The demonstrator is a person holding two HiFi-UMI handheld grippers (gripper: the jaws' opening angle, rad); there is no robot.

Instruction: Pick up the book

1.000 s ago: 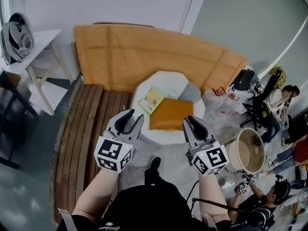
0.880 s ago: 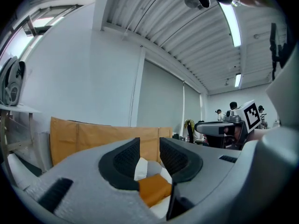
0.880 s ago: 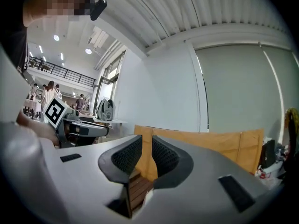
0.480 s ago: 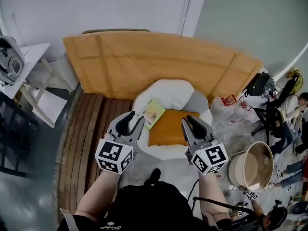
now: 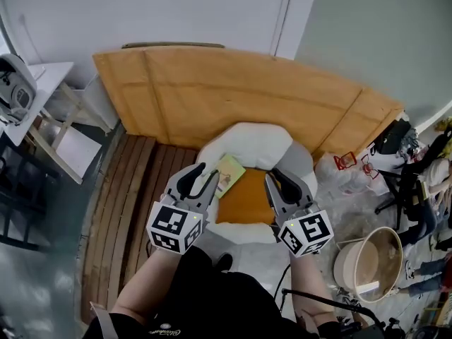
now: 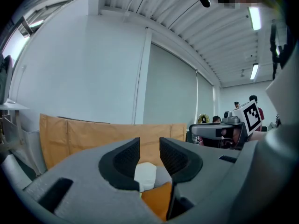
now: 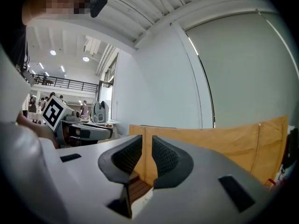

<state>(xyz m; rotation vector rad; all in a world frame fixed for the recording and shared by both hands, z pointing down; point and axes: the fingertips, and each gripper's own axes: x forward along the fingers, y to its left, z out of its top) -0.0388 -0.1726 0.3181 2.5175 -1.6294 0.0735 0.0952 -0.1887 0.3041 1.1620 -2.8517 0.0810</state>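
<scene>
Book [image 5: 230, 171] lies flat on the white armchair [image 5: 248, 137]; left gripper [image 5: 205, 176] and right gripper [image 5: 277, 179], clenched empty, could merely shove it.

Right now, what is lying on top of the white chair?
On the chair: an orange cushion and, at its left, a green book. The left claw covers the book's near corner; the seat under the cushion cannot be seen.
</scene>
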